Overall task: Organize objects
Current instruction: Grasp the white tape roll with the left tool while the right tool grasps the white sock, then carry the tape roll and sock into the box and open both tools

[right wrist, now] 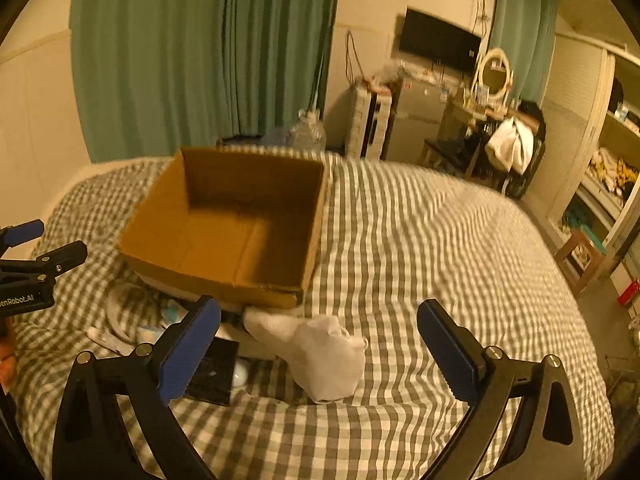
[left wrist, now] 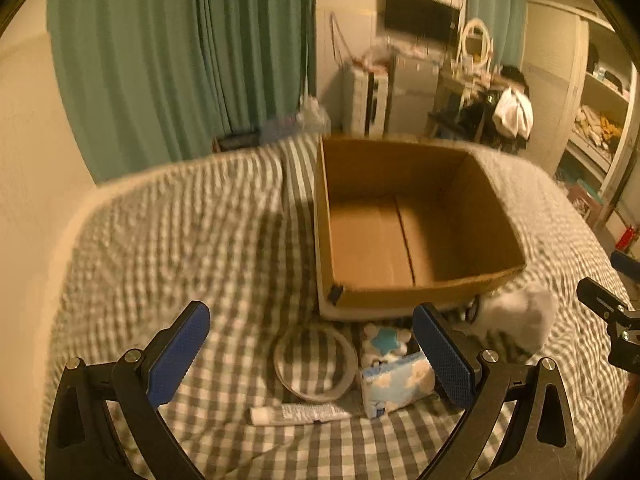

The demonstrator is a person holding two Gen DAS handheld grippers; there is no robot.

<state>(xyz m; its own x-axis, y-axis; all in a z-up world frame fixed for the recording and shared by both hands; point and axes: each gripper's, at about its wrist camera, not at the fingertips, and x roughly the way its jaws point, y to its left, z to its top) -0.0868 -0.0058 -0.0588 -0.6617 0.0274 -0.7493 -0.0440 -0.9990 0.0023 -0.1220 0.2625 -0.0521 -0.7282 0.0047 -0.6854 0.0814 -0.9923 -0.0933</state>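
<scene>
An empty open cardboard box [left wrist: 408,224] [right wrist: 224,232] stands on the checked bed. In front of it lie a flat ring [left wrist: 315,364], a small tube [left wrist: 300,414], a blue tissue pack with white clouds [left wrist: 396,384] and a star-patterned soft item [left wrist: 386,340]. My left gripper [left wrist: 311,312] is open above these, with nothing between its fingers. A white sock [right wrist: 320,356] [left wrist: 516,316] lies crumpled by the box's near corner. My right gripper [right wrist: 319,306] hangs open just over it, its pads clear of the cloth. A black flat item [right wrist: 212,372] lies beside the sock.
The checked bedcover [right wrist: 420,240] spreads wide to the right of the box. Green curtains [left wrist: 180,60] hang behind the bed. A wall screen [right wrist: 440,42], a desk with a round mirror [right wrist: 494,76], open shelves [right wrist: 616,168] and a stool [right wrist: 580,256] stand at the right.
</scene>
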